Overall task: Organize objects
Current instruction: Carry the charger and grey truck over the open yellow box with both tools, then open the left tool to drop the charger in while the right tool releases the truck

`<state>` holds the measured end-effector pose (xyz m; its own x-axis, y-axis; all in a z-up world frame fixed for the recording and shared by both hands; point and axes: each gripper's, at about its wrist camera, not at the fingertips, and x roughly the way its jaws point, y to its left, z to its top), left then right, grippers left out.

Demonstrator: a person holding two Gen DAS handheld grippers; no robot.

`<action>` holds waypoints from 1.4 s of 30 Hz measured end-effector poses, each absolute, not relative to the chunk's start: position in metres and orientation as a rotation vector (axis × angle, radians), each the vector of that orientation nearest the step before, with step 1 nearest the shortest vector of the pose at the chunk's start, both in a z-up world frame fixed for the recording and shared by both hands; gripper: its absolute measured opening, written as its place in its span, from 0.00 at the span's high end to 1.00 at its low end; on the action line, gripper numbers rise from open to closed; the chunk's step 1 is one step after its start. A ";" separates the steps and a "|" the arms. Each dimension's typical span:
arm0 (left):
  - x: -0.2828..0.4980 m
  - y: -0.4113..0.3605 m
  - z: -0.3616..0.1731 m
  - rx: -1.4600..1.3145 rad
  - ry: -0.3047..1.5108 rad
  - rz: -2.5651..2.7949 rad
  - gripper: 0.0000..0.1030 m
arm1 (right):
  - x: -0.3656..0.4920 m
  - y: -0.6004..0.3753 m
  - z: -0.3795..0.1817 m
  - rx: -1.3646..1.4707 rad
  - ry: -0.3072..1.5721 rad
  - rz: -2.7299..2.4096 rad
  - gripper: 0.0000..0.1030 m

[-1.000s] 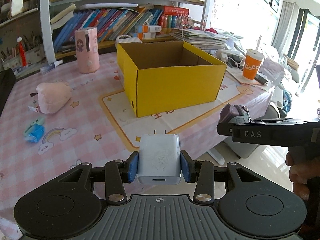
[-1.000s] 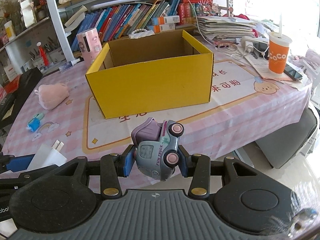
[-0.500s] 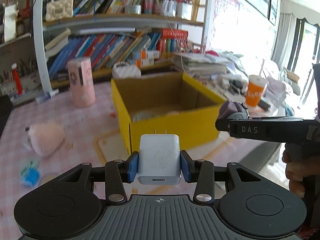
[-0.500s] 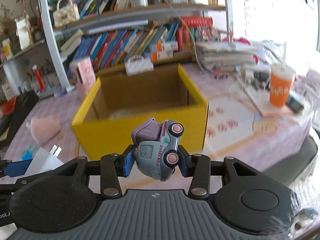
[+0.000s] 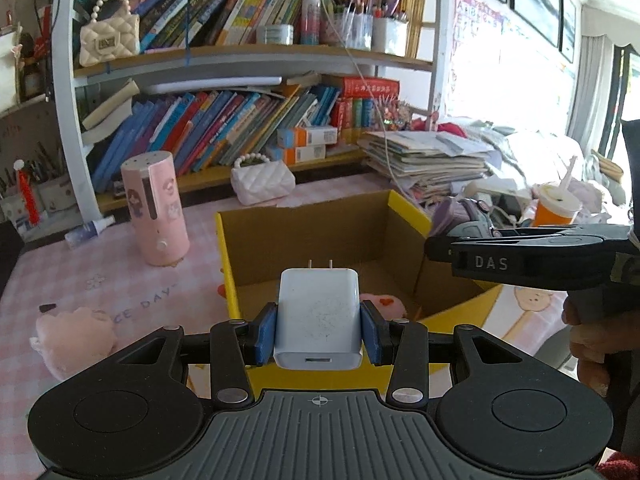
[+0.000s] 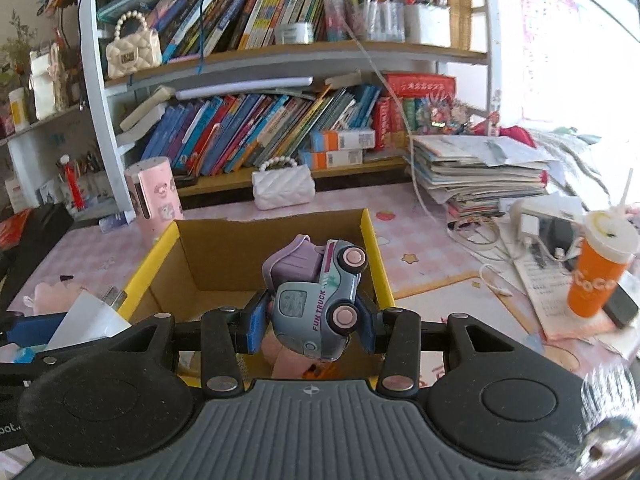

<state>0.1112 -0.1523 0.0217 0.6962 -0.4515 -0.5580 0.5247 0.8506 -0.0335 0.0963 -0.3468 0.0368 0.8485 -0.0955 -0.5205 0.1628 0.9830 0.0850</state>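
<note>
My left gripper (image 5: 318, 332) is shut on a white wall charger (image 5: 318, 312), prongs pointing forward, held over the near rim of an open yellow cardboard box (image 5: 228, 264). A pink plush item (image 5: 380, 306) lies on the box floor. My right gripper (image 6: 311, 318) is shut on a grey-blue toy truck (image 6: 316, 300) with a purple bed and pink wheels, tipped on its side, above the same yellow box (image 6: 378, 264). In the left wrist view the right gripper's arm (image 5: 520, 256) reaches in over the box's right wall; the charger (image 6: 86, 318) shows at the left of the right wrist view.
A pink cylinder (image 5: 156, 212) stands left of the box and a pink plush (image 5: 74, 338) lies near it. A white quilted purse (image 6: 284, 188) sits behind the box. An orange cup (image 6: 598, 276), papers and cables crowd the right. Bookshelves back the table.
Both grippers have moved forward and up from the table's front edge to above the yellow box, each still holding its object. The box interior has come into view.
</note>
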 end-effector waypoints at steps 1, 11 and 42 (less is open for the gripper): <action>0.115 -0.156 0.020 0.136 0.594 -0.543 0.60 | 0.103 -0.349 0.035 0.125 0.551 -0.125 0.60; 0.142 -0.184 -0.001 0.194 0.659 -0.494 0.60 | 0.152 -0.357 0.010 0.065 0.642 -0.036 0.60; 0.162 -0.204 -0.021 0.229 0.705 -0.420 0.59 | 0.198 -0.355 -0.020 0.005 0.842 0.136 0.59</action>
